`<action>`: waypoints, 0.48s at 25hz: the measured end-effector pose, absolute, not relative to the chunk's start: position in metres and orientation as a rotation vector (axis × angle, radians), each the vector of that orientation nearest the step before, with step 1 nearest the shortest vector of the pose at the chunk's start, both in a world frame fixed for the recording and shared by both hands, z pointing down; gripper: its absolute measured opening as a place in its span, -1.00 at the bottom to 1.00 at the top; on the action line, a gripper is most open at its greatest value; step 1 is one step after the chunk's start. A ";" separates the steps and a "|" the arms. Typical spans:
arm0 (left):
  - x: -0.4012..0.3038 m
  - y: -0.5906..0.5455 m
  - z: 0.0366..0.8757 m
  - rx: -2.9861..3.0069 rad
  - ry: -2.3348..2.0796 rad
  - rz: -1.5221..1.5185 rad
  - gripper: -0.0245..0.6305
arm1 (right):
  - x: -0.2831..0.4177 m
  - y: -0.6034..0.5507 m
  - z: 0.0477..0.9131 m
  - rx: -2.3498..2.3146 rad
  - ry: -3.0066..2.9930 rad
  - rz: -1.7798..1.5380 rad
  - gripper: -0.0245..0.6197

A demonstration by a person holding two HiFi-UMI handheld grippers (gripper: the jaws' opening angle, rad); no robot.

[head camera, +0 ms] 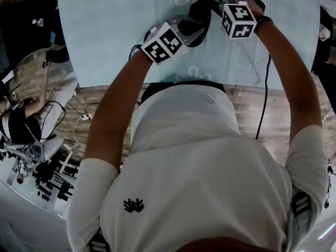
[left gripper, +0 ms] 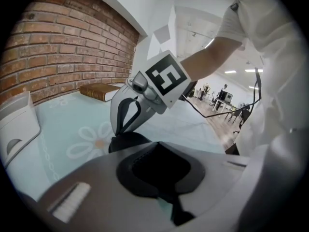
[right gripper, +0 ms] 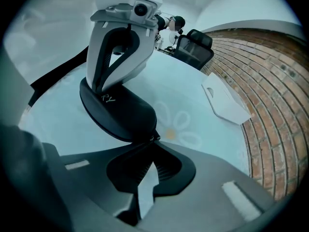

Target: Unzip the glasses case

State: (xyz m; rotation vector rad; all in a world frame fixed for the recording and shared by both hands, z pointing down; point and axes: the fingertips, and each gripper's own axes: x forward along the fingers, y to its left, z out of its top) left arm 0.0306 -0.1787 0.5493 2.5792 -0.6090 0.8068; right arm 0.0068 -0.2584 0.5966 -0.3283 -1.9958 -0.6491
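Table (head camera: 105,35): bare cloth left of the work spot, free pass out to that edge. Centre is tight: left tool (right gripper: 99,88) and right tool (left gripper: 119,132) both clamped on the glasses case (right gripper: 116,112), tips close together. Along the brick wall (left gripper: 58,47): book (left gripper: 99,92), flat white piece (right gripper: 224,103). Office chair (right gripper: 195,47) blocks the far end. Cable (head camera: 266,88) drops off the near edge by the right arm.
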 end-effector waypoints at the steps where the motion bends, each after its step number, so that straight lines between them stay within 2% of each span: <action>1: 0.032 -0.179 0.550 2.578 -0.611 0.816 -0.77 | 0.008 -0.259 0.597 -0.318 -1.992 -0.653 -0.92; 12: 0.031 -0.171 0.538 2.583 -0.762 0.880 -0.77 | 0.046 -0.258 0.592 0.034 -2.075 -0.424 -0.89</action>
